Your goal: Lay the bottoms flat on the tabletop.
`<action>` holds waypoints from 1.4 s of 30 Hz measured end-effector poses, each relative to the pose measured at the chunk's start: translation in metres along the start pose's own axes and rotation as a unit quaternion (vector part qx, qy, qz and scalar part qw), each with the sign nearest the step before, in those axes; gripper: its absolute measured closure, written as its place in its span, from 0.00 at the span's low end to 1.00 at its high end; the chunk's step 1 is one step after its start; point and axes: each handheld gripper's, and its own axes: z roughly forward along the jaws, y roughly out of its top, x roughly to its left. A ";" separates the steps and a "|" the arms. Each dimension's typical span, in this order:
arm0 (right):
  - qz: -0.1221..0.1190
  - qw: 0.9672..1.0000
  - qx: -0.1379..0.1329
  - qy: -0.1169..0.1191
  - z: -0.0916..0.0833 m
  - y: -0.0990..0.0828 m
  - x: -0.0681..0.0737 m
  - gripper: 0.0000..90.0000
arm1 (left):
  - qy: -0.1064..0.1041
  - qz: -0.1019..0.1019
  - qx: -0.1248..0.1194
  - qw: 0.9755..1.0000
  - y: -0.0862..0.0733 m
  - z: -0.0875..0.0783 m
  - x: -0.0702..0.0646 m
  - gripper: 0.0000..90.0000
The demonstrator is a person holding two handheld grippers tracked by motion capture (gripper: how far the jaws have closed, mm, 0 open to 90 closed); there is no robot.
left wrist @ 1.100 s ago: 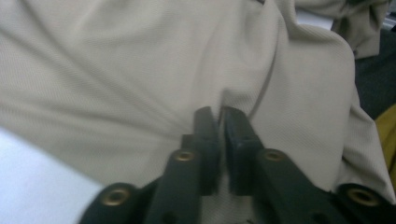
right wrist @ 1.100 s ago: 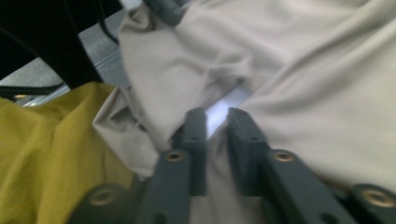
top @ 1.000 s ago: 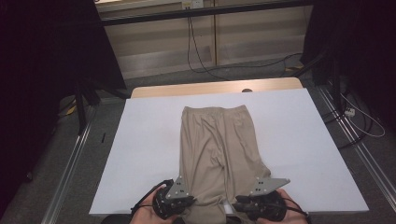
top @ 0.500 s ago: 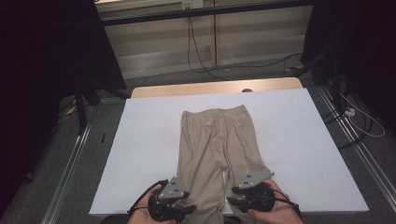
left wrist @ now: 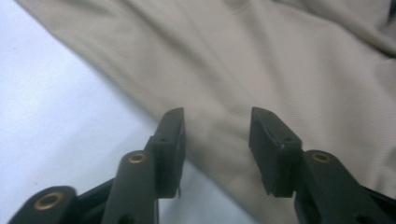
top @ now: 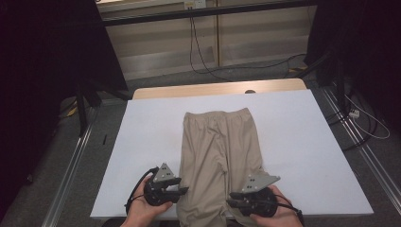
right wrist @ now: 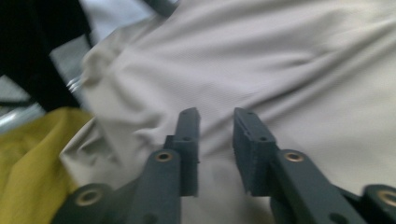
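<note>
Beige trousers [top: 218, 156] are laid mid-frame on the white table [top: 302, 142]. Soft, limp cloth is judged best pinched at the leg edges. Left gripper [top: 182, 190] and right gripper [top: 229, 201] are parted, nothing held.

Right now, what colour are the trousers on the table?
Plain beige trousers, no pattern; the high view shows them best.
</note>
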 end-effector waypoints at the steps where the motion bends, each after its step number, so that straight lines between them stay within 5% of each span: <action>1: 0.008 1.000 -0.009 -0.009 -0.005 0.001 -0.005 0.75 | 0.008 0.000 0.001 1.000 0.000 0.002 0.000 0.66; 7: 0.046 0.995 -0.045 -0.082 -0.036 -0.002 -0.042 0.73 | 0.018 0.000 0.015 1.000 0.000 0.007 -0.001 0.68; 11: 0.078 0.987 -0.059 -0.128 -0.054 -0.008 -0.068 0.80 | 0.005 0.001 0.026 1.000 0.001 0.006 -0.003 0.98; 16: 0.107 0.981 -0.048 -0.155 -0.065 -0.020 -0.084 0.84 | 0.017 -0.011 0.030 0.999 0.000 0.002 -0.001 1.00; 23: 0.107 0.985 -0.011 -0.137 -0.070 -0.035 -0.069 0.79 | 0.010 -0.042 0.020 0.999 -0.008 -0.009 0.010 1.00; 28: 0.076 0.991 0.006 -0.112 -0.062 -0.038 -0.060 0.63 | 0.001 -0.043 0.014 0.999 -0.008 -0.008 0.009 0.98; 30: 0.059 0.992 0.017 -0.109 -0.053 -0.038 -0.059 0.55 | -0.003 -0.045 0.012 0.999 -0.008 -0.007 0.008 0.90; 32: 0.056 0.992 0.021 -0.112 -0.045 -0.036 -0.059 0.46 | -0.008 -0.046 0.009 0.999 -0.008 -0.006 0.007 0.84; 35: 0.043 0.992 0.022 -0.115 -0.036 -0.031 -0.059 0.47 | 0.005 -0.038 0.003 0.999 -0.007 -0.006 0.007 0.73; 39: 0.031 0.991 0.019 -0.128 -0.029 -0.022 -0.064 0.55 | 0.003 -0.043 0.001 0.999 -0.006 -0.005 0.008 0.71; 42: 0.034 0.989 0.019 -0.143 -0.025 -0.017 -0.071 0.50 | 0.003 -0.043 0.002 0.999 -0.006 -0.004 0.009 0.70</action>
